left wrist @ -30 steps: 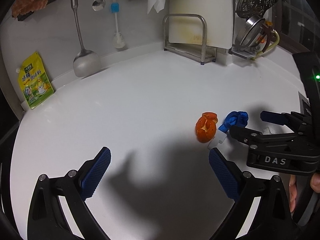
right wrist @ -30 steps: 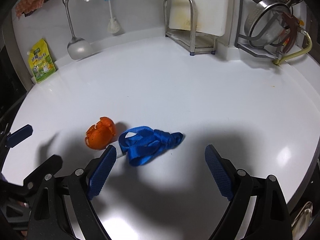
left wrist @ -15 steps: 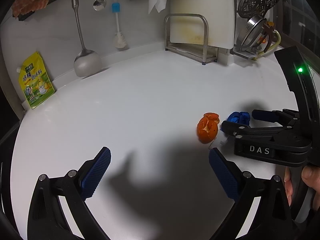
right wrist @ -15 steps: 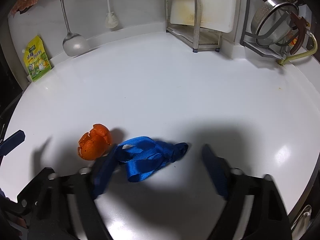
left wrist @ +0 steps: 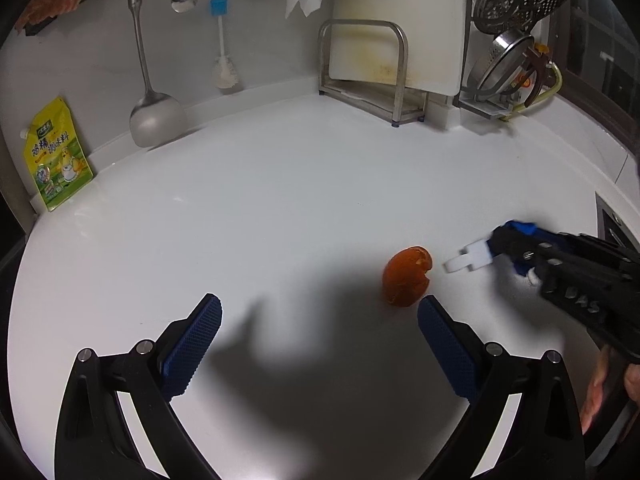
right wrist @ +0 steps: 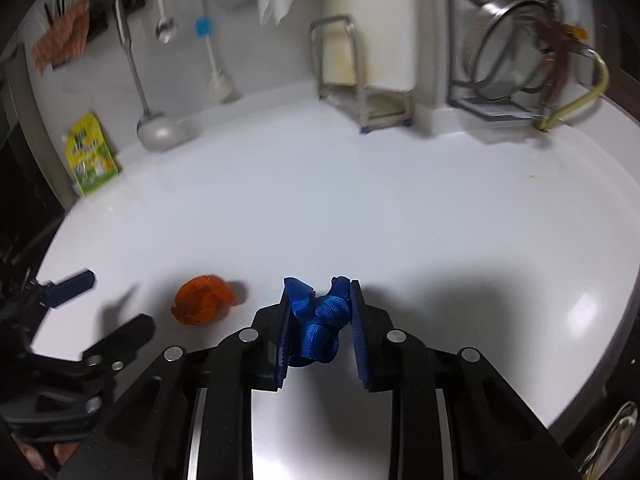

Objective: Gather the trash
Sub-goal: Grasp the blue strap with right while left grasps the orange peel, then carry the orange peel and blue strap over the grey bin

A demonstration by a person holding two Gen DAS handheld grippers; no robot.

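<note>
Two risks as my right gripper (right wrist: 318, 320), jaws clenched on the strap (right wrist: 320, 316) near the surface's front edge: trailing ends snagging the peel (right wrist: 202, 298), or bunched webbing slipping; left gripper (left wrist: 320, 344) released.

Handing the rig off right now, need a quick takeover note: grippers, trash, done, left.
Right hand-held gripper: shut on the blue strap, which is bunched between the pads just above the white counter. A white tag sticks out past its tips in the left wrist view.
Left hand-held gripper: open, empty, hanging above the counter.
Orange peel: lying on the counter, just ahead of the left gripper's right pad, untouched.
Done: strap grasped.
Left: drop the strap wherever trash goes (no bin in view), then pick up the peel, probably with the left gripper.
</note>
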